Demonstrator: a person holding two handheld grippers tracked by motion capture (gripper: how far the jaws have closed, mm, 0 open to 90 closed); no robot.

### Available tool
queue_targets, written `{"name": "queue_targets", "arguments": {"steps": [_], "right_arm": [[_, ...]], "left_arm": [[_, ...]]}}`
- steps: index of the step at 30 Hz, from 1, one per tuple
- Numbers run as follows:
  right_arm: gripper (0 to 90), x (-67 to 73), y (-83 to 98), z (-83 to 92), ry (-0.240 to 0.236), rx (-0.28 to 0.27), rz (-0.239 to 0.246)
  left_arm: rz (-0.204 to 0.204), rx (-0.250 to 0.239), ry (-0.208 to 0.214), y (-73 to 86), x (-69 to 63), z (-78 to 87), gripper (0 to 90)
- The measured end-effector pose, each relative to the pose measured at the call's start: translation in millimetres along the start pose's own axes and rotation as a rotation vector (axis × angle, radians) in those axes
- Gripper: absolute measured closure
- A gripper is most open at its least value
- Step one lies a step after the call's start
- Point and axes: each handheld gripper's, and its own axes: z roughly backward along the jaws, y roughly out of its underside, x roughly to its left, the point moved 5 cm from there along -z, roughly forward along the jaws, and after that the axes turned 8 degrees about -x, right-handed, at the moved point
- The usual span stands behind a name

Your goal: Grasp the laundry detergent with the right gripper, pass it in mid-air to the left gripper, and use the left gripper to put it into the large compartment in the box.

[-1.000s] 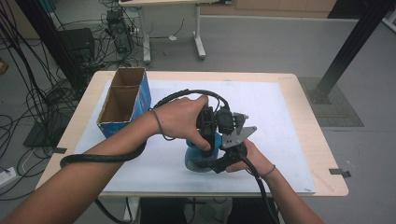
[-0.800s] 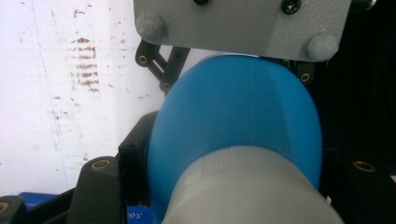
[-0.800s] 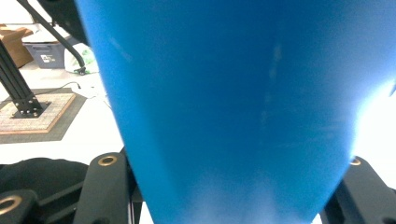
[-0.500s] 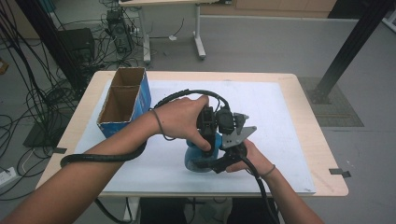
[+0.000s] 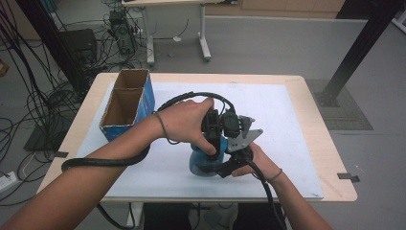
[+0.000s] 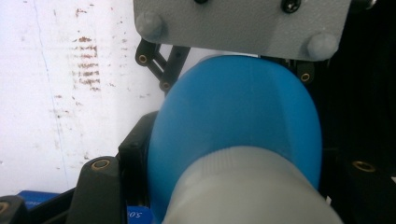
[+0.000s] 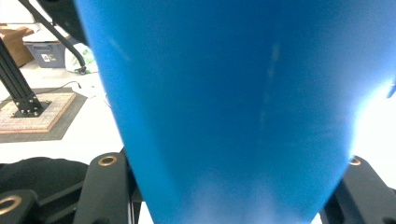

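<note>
Together, both grippers' fingers clamp tight on the blue bottle [image 5: 198, 160] over the table [image 5: 297, 143].

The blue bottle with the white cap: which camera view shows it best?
The left gripper view: the blue bottle shows its rounded body and white cap. The high view has it mostly covered by hands. The right gripper view gives plain blue wall.

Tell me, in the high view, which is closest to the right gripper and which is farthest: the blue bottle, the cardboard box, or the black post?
1. Blue bottle: right at the right gripper, near the table's front middle.
2. Cardboard box: on the table's left, farther back.
3. Black post: off the table, on the floor at back right.
</note>
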Motion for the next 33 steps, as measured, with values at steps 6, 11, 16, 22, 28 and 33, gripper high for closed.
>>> {"name": "queue_targets", "arguments": {"steps": [6,11,16,22,28,33], "right_arm": [[41.8,0.1,0.2,-0.2,-0.005,-0.005,0.001],[41.8,0.9,0.4,-0.6,-0.004,-0.008,0.002],[41.6,0.6,1.0,-0.1,-0.004,-0.017,0.004],[40.6,0.9,3.1,1.2,0.001,-0.038,0.002],[28.0,0.8,4.7,2.7,0.02,-0.051,-0.015],[15.1,-1.0,9.2,6.6,0.027,-0.103,-0.055]], "left_arm": [[0.003,0.002,-0.002,0.4,-1.3,1.0,37.5],[0.004,0.003,-0.002,0.4,-1.9,1.2,37.5],[0.005,0.005,-0.005,-0.1,-2.2,2.6,37.6],[0.007,0.011,-0.011,-1.4,-3.0,5.0,37.7],[0.012,0.003,-0.002,-1.3,-2.2,6.7,37.7],[0.01,0.013,0.0,-3.7,-2.3,5.2,37.7]]}}
